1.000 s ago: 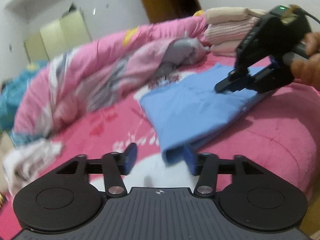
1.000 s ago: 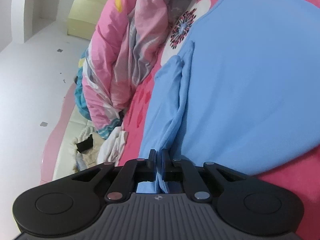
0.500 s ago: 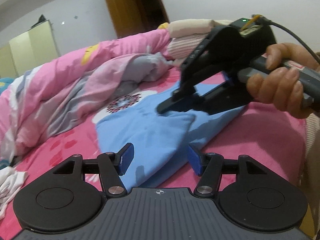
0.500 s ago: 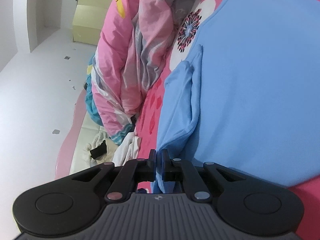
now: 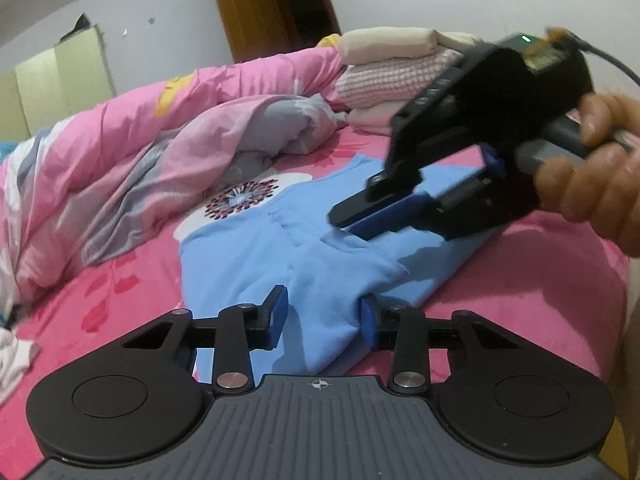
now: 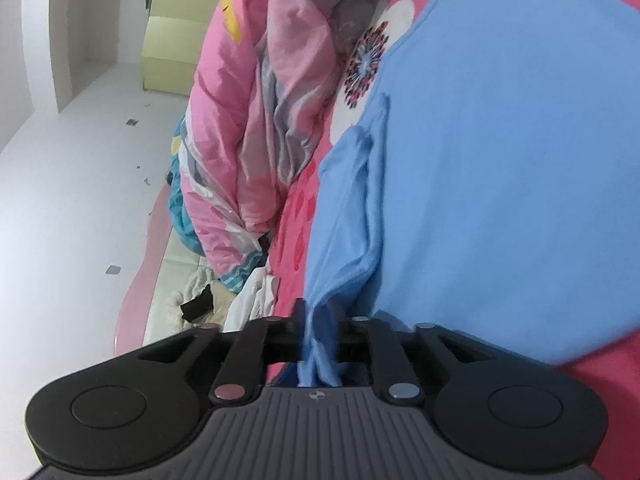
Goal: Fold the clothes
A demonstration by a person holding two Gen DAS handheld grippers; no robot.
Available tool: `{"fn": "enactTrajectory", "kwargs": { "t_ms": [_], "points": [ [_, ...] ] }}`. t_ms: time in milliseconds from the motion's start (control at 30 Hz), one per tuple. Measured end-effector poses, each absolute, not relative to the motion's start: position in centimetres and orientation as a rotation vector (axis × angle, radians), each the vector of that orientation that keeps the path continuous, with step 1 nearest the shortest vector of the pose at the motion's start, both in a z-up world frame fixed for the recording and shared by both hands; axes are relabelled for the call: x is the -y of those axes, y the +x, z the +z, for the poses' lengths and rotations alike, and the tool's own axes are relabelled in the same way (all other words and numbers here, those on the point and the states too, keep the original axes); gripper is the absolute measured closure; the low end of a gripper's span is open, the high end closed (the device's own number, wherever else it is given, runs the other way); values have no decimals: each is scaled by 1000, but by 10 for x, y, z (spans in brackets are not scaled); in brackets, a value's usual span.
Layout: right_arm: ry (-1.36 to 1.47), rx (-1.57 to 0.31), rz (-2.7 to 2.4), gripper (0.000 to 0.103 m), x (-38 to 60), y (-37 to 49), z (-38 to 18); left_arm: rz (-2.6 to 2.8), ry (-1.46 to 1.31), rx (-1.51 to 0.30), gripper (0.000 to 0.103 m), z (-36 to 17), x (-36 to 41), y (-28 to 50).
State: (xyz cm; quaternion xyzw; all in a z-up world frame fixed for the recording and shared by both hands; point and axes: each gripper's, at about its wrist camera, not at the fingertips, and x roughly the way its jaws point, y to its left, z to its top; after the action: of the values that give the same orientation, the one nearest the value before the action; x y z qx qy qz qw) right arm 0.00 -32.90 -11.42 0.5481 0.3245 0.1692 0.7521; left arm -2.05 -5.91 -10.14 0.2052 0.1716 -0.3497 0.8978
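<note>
The blue shirt (image 5: pixel 256 256) lies half folded on the pink bed (image 5: pixel 540 280) – the right gripper (image 6: pixel 318 320) pinches its sleeve, the left gripper (image 5: pixel 322 316) gapes wide around its near edge – more folds remain.

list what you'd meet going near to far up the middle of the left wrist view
left hand-held gripper → blue garment → flower print on the pink bedsheet → crumpled pink and grey quilt → brown door

Bed (image 5: pixel 520 280) with pink flowered sheet, blue garment (image 5: pixel 256 256) lying on it, crumpled pink quilt (image 5: pixel 120 152) alongside, folded clothes stack (image 5: pixel 384 76) at far end
</note>
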Motion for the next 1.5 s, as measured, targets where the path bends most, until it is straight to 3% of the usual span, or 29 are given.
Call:
{"fn": "enactTrajectory", "kwargs": {
  "t_ms": [33,67,367,433,533,733,900,933,1000,1033,1133,1233,1500],
  "points": [
    [1196,-712,366,64,331,-3,-115,-725,410,-361,65,-101,58,-19],
    [1195,-717,365,62,332,-7,-116,-726,395,-367,65,-100,57,-18],
    [1091,-764,449,63,310,-18,-106,-742,335,-373,65,-94,51,-15],
    [1039,-744,471,70,303,-20,-97,-744,338,-367,64,-94,50,-17],
    [971,-718,487,98,295,-24,-85,-749,331,-369,62,-94,48,-19],
    [1008,-690,461,98,297,-29,-79,-749,313,-346,55,-90,49,-20],
    [1054,-692,470,98,298,-29,-80,-749,336,-300,56,-90,62,-20],
    [1054,-695,471,98,298,-29,-80,-748,339,-297,60,-91,63,-19],
    [1054,-699,475,96,300,-28,-78,-748,342,-296,68,-92,66,-16],
    [1052,-701,475,95,302,-28,-78,-748,343,-295,77,-93,68,-15],
    [1044,-705,457,83,313,-23,-74,-751,314,-304,87,-92,64,-10],
    [1028,-692,412,66,330,-9,-68,-746,266,-312,89,-90,57,-6],
    [925,-805,221,64,349,87,-77,-806,81,-350,92,-88,38,4]
  ]
}}
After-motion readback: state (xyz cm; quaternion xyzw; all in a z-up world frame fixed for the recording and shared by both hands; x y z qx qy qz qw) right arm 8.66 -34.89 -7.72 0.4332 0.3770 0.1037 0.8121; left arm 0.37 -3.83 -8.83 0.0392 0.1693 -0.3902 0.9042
